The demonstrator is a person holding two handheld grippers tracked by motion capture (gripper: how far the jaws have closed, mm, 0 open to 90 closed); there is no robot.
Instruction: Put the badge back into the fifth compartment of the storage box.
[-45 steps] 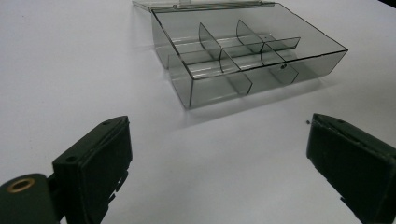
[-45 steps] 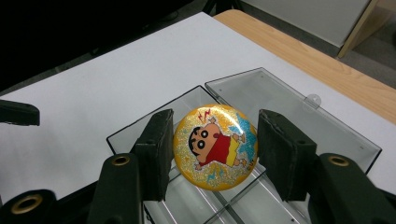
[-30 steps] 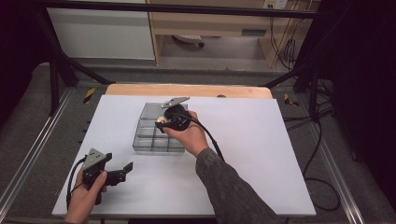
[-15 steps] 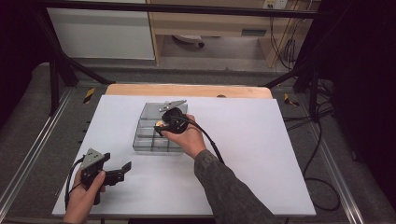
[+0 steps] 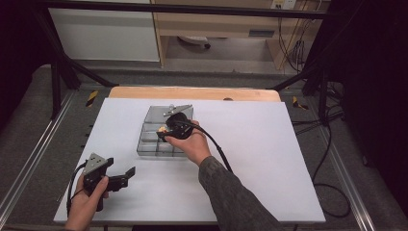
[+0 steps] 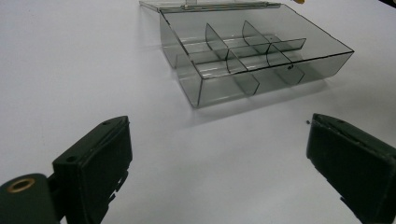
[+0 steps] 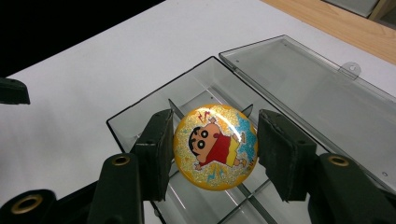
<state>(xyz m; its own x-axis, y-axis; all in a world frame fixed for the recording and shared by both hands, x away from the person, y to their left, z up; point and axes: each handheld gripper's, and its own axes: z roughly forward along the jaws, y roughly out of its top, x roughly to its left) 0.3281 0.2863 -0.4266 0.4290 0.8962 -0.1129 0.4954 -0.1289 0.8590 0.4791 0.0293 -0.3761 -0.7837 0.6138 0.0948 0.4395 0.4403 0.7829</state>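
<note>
A round glittery yellow badge with a cartoon boy on it sits between the pads of my right gripper, which is shut on it. In the high view that gripper hovers over the middle of a clear grey compartment box whose lid lies open behind it. Below the badge are the box's dividers. My left gripper rests near the table's front left, jaws wide open with nothing between them. It faces the box from a short way off.
A white sheet covers the table, with a wooden strip along its far edge. The right gripper's black cable trails back over the person's forearm. Metal frame rails run along both sides of the table.
The right gripper with the badge has edged slightly toward the near left over the box. The left gripper has stayed where it was.
</note>
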